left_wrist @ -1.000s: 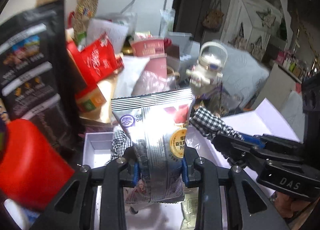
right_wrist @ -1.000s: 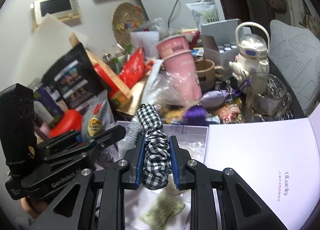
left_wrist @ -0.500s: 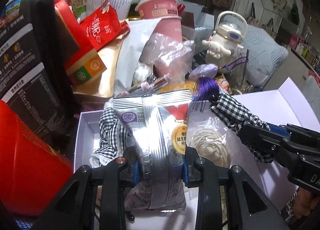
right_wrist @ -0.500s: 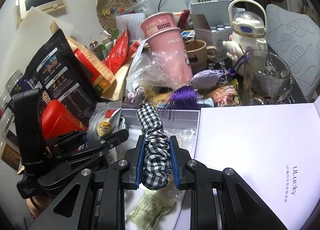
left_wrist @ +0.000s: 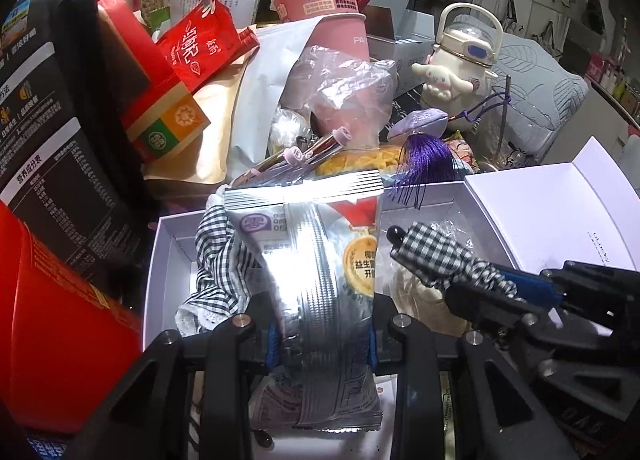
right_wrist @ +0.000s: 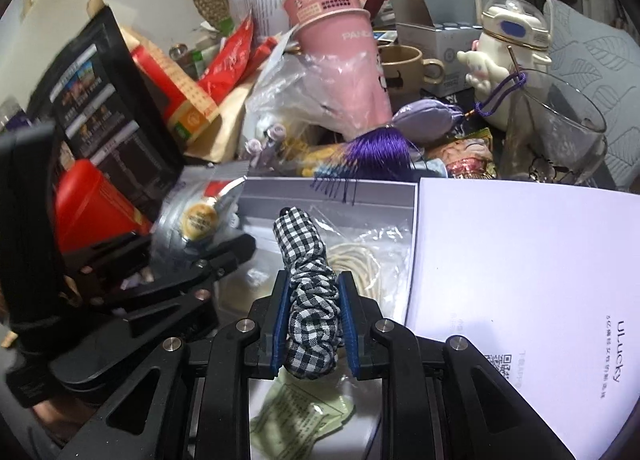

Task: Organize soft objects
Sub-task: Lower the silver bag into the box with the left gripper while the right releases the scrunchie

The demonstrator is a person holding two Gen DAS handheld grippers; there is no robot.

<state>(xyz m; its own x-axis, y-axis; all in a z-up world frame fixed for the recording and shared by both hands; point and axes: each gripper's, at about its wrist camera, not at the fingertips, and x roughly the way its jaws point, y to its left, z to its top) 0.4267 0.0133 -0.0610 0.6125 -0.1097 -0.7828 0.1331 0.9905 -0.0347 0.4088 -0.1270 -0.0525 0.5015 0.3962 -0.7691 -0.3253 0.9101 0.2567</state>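
My left gripper (left_wrist: 320,334) is shut on a silver snack packet (left_wrist: 316,280) and holds it over the open white box (left_wrist: 164,236). My right gripper (right_wrist: 312,312) is shut on a black-and-white checked scrunchie (right_wrist: 306,280), also over the box (right_wrist: 328,195). In the left wrist view the scrunchie (left_wrist: 436,256) and right gripper come in from the right. In the right wrist view the packet (right_wrist: 192,215) and left gripper sit at the left. Inside the box lie a checked cloth (left_wrist: 218,260), a clear bag of cream cord (right_wrist: 356,260) and a green sachet (right_wrist: 296,420).
The box's white lid (right_wrist: 520,280) lies open to the right. Behind the box is clutter: pink cups (right_wrist: 340,47), a purple tassel pouch (right_wrist: 424,119), a white kettle figure (right_wrist: 508,35), a glass (right_wrist: 556,131), a black bag (left_wrist: 52,119) and a red container (left_wrist: 56,336) at the left.
Both grippers have moved lower and nearer over the box, still holding the packet and the scrunchie. The right gripper has come closer to the left one.
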